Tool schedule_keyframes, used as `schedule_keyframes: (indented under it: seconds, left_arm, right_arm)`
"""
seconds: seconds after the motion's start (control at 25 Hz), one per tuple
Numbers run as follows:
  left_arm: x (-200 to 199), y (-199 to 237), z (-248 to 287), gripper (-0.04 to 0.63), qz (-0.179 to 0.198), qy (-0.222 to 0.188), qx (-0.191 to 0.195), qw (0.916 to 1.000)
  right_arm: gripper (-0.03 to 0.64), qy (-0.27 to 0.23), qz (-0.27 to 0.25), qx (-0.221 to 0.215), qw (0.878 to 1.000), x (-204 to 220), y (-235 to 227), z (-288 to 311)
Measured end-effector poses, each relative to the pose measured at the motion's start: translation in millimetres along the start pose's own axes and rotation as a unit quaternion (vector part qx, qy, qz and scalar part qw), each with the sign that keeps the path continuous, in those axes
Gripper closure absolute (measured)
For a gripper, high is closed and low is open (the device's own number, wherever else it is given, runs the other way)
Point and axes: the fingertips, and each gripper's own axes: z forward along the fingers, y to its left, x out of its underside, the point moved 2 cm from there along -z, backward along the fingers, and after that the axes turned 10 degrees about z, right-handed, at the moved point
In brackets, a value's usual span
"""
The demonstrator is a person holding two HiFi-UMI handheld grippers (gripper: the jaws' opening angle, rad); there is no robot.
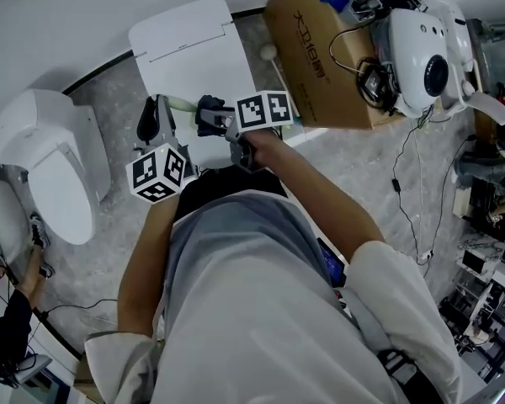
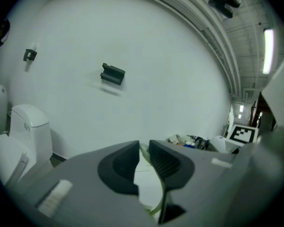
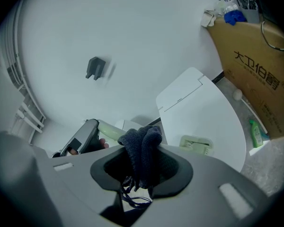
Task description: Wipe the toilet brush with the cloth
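looking along my right gripper [image 3: 142,157], i see its jaws clamped on the cloth [image 3: 143,141], a dark blue knitted wad, soft and ribbed, with loose threads hanging under the pads. my left gripper [image 2: 144,146] has its black ridged pads drawn narrow onto the toilet brush [image 3: 109,129], whose slim, smooth, pale green handle runs up between them. in the right gripper view that handle lies left of centre, just beside the cloth; i cannot tell whether they touch.

a glossy white lid [image 3: 203,108] with rounded corners fills the right of that frame, and a pale green rectangular piece [image 3: 196,143] lies on it. a green bottle [image 3: 255,132] sits at the right edge below the brown cardboard box [image 1: 320,57]. a white toilet [image 1: 50,158] stands at the left of the head view, where my arms and torso cover the lower half. a dark bracket [image 2: 112,74] is fixed on the plain white wall [image 2: 170,79].
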Motion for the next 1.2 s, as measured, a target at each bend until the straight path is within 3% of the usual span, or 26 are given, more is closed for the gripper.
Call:
schedule_keyframes:
  seconds: [0.52,1.2]
  left_arm:
    - [-1,6,0,0.595,-0.009,0.003,0.002,0.9999]
    - [-3,7,-6,0.595,0.006,0.0,0.01,0.9999]
  right_arm:
    - [0.505,-0.016,-0.007,-0.019,1.0,-3,28,-3]
    - [0.505,-0.029,-0.021,-0.082,0.996,-2,74,-10]
